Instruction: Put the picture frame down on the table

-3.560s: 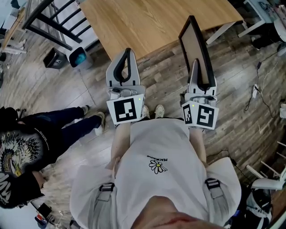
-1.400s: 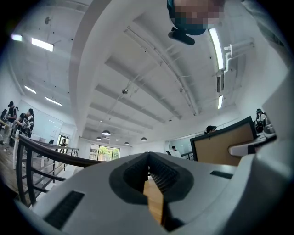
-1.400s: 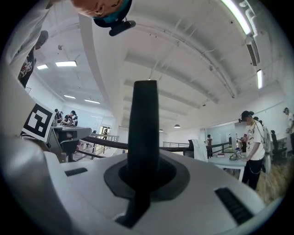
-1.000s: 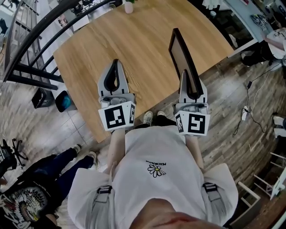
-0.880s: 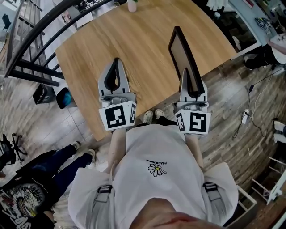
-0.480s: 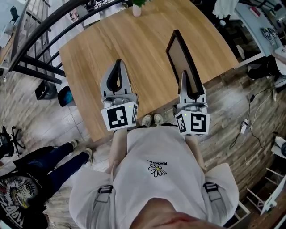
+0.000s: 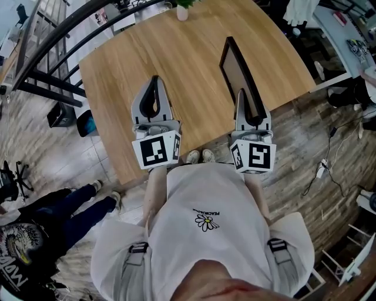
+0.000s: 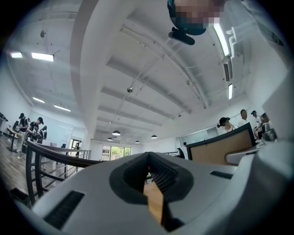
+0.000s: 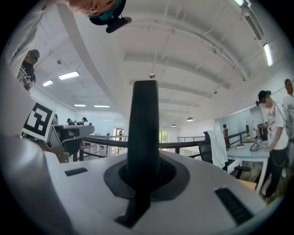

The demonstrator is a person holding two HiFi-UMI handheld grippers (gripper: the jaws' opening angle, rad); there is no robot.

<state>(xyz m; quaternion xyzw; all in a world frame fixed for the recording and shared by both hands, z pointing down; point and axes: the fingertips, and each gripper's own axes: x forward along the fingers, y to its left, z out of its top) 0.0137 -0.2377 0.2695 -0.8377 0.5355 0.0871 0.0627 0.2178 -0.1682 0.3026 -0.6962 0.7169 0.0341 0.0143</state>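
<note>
Picture frame: the picture frame (image 7: 239, 75) stood on its edge, dark rim up and tan backing facing the left side, over the near right part of the table; it was not yet lying flat, and whether its far corner touched the wood could not be told.
Grip on it: the right gripper (image 7: 247, 109) had its jaws clamped tight on the frame's near edge. In the right gripper view the dark rim rose straight up from between them, so the thin edge was likely chosen as the only part narrow enough to pinch.
Spare hand: the left gripper (image 7: 155, 81) had its fingertips closed together with nothing between them. It was held level beside the frame, well apart from it, probably kept out of the way.
Table: the wooden table (image 7: 176, 53) had bare room ahead of both grippers for laying the frame down.
Step judged: carrying done, lowering and tipping flat not yet done.
Far edge: a small vase (image 7: 182, 12) stood well away from the frame.
Surroundings: a dark railing (image 7: 59, 35) ran past the table's left, and another person (image 7: 35, 235) stood on the floor below it.
</note>
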